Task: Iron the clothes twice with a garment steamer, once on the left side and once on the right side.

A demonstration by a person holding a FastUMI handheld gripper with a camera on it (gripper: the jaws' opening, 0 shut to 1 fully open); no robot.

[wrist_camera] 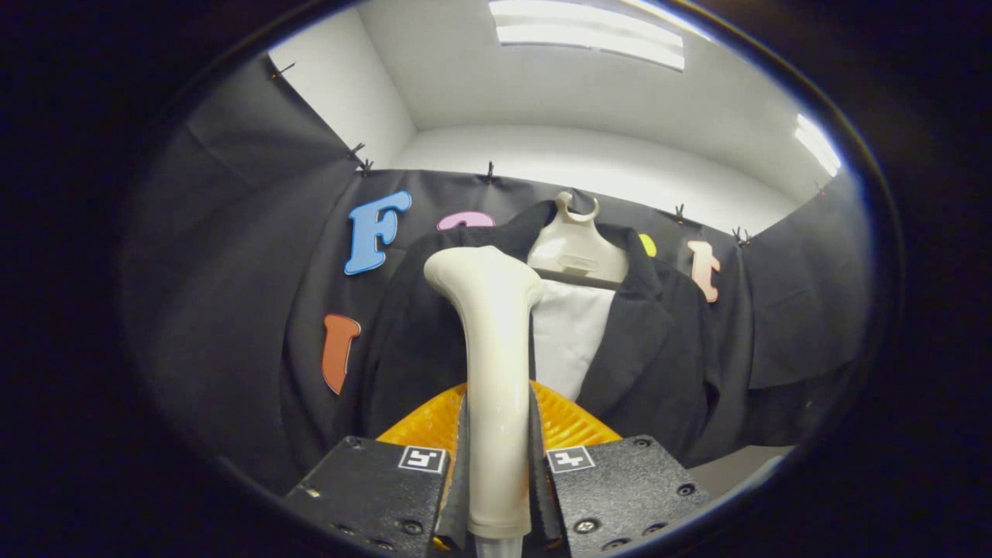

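Steamer (496,364) was cream, plain, no pattern — clamped on both sides of its handle by the gripper (497,457). Jacket (666,356) was black with a fine textured weave; the lining panel (570,333) at its open front was white. Hanger (575,248) was cream, close to the steamer's shade. Booth cloth (232,256) was black — room walls and ceiling (542,93) white.

Claw (496,457) clamps steamer (492,341); jacket (651,349) blocks ahead.
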